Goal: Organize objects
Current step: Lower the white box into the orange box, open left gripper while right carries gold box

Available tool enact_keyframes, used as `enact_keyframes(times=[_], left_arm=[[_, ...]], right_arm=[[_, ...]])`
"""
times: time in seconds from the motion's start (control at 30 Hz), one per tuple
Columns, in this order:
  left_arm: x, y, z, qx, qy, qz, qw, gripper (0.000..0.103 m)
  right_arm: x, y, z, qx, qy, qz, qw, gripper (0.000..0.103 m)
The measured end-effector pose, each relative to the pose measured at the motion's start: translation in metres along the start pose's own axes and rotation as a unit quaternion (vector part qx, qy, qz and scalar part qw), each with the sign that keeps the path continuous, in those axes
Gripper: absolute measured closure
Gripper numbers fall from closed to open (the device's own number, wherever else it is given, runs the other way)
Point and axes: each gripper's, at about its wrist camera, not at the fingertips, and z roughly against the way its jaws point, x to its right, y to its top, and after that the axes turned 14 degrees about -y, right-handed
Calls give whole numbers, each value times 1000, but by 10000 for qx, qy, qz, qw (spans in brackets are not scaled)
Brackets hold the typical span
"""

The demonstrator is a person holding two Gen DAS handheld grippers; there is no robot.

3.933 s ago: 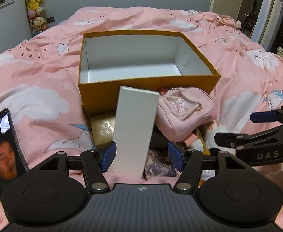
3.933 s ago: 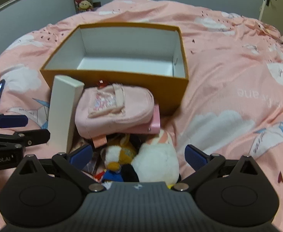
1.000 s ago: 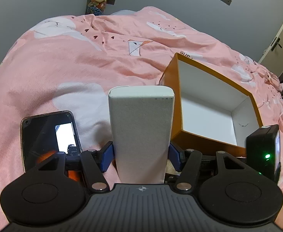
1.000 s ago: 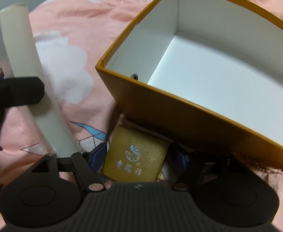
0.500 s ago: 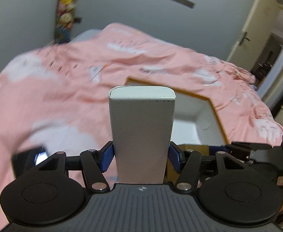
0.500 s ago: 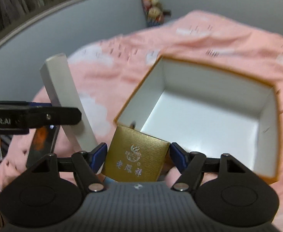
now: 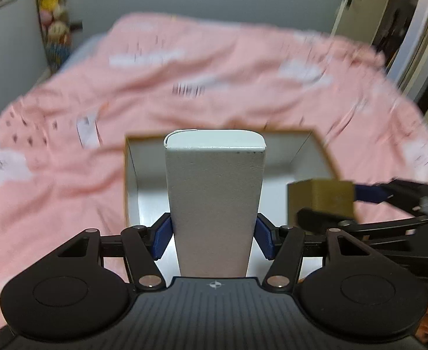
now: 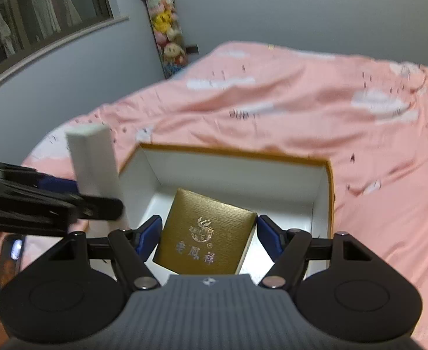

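Both my tongs now swung over orange box (image 8: pixel 329 180) on bed. Left gripper (image 7: pixel 214 237) clamps white carton (image 7: pixel 214 198); right gripper (image 8: pixel 208 237) clamps gold box (image 8: pixel 205 237). Risk: cartons collide on release.

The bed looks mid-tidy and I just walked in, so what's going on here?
A person is packing things into the open orange box on the pink bedspread, using a handheld gripper in each hand. The left gripper is clamped on a tall white box, held upright at the orange box's left side. The right gripper grips a small gold box over the orange box's white interior. Neither item has been let go yet. A phone lies on the bedspread to the left.
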Motion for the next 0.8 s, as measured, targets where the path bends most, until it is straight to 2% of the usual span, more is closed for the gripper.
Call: enact_keyframes(times=[0.13,0.27,0.53,0.8], left_arm=[[-14,-8,-38,-559,44,122,9984,35],[-22,-15,-61,-982,254,135,9948,35],[-15,-12,-88,-1200,608,-238,9906,34],[-19,-16,-116,-1468,1084,-434,9822,32]], right_arm=[[12,-10,-26,-331,44,-58,9994,31],[13,-13,-46,-549,59,-84,9984,31],[18,-15,-73,-781,151,-159,9967,31],[26,-14,-82,-873,232,-207,9957,31]])
